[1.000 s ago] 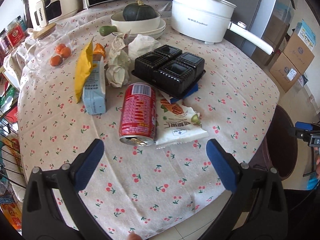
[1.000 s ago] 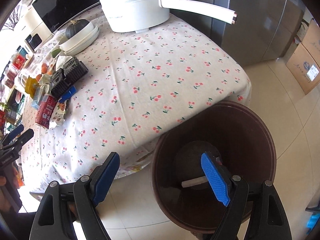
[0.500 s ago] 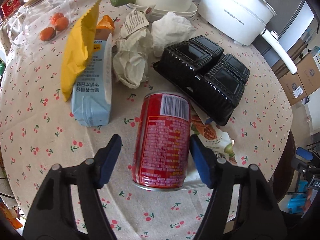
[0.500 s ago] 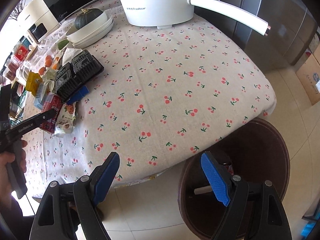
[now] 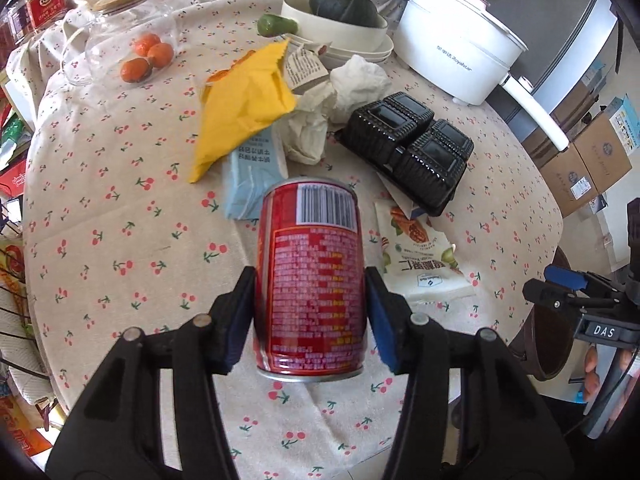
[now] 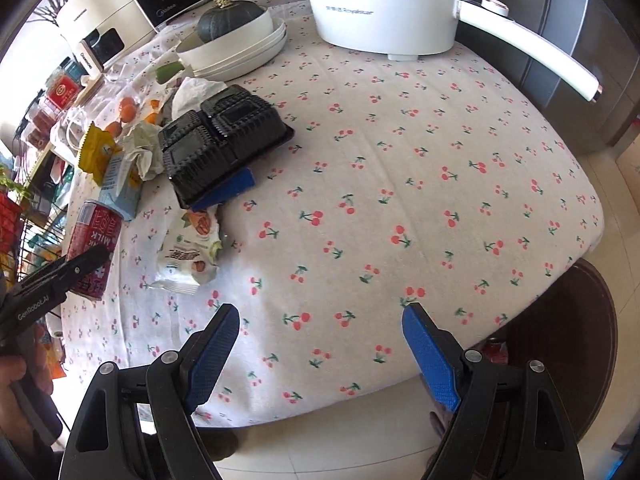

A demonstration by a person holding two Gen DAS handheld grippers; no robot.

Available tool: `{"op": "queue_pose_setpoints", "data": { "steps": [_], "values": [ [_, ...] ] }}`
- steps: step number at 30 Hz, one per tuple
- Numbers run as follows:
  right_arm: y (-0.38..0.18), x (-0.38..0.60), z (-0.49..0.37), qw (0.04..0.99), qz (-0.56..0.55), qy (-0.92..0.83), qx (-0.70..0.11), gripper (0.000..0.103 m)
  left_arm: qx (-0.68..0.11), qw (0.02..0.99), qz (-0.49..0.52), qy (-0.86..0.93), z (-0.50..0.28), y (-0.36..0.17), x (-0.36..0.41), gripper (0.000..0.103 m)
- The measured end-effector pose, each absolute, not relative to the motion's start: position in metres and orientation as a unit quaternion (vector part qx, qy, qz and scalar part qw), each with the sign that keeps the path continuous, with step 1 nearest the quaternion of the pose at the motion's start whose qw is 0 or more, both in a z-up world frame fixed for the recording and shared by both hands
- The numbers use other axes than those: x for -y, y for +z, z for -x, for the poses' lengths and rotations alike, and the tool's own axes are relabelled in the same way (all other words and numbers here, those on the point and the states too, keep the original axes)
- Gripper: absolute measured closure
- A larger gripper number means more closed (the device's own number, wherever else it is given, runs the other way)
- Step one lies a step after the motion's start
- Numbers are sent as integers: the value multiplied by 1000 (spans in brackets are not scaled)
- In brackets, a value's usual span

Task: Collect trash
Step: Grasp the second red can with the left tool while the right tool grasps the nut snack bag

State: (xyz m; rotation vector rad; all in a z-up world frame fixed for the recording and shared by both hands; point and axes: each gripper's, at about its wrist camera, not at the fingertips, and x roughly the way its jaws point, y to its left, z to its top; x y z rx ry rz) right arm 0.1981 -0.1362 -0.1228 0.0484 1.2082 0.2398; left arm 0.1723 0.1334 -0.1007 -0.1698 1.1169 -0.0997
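Observation:
My left gripper is shut on a red can, which lies on its side between the blue pads. The can also shows at the left in the right wrist view. Behind it lie a blue carton, a yellow bag, crumpled paper, a black plastic tray and a white snack wrapper. My right gripper is open and empty over the table's near edge. The brown trash bin stands on the floor at the right, partly under the table.
A white electric pot with a long handle stands at the back right. White bowls with a green squash, a glass jar with oranges and an appliance stand at the back. Cardboard boxes sit on the floor.
My left gripper moved forward over the red can and closed on it. My right gripper moved from above the bin to above the table edge.

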Motion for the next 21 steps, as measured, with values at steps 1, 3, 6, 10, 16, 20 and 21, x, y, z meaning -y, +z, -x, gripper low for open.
{"op": "queue_pose_setpoints", "data": {
  "steps": [1, 3, 6, 10, 16, 20, 21],
  "values": [
    [-124, 126, -199, 815, -24, 119, -566, 18, -527, 845, 82, -44, -168, -99, -138, 49],
    [-129, 105, -201, 814, -21, 131, -566, 18, -524, 846, 88, -37, -161, -98, -149, 49],
    [-137, 79, -204, 812, -23, 143, -565, 18, -518, 849, 97, -26, -155, -94, -163, 49],
    [-147, 48, -210, 811, -34, 156, -563, 18, -516, 849, 110, -20, -151, -93, -175, 48],
    [-163, 13, -218, 824, -25, 138, -549, 18, -522, 847, 100, -14, -147, -100, -179, 49],
    [-174, -2, -218, 841, 17, 110, -530, 16, -524, 845, 102, -14, -147, -103, -181, 48],
    [-175, -7, -217, 844, 26, 105, -525, 16, -525, 845, 101, -14, -147, -103, -181, 48]
  ]
}}
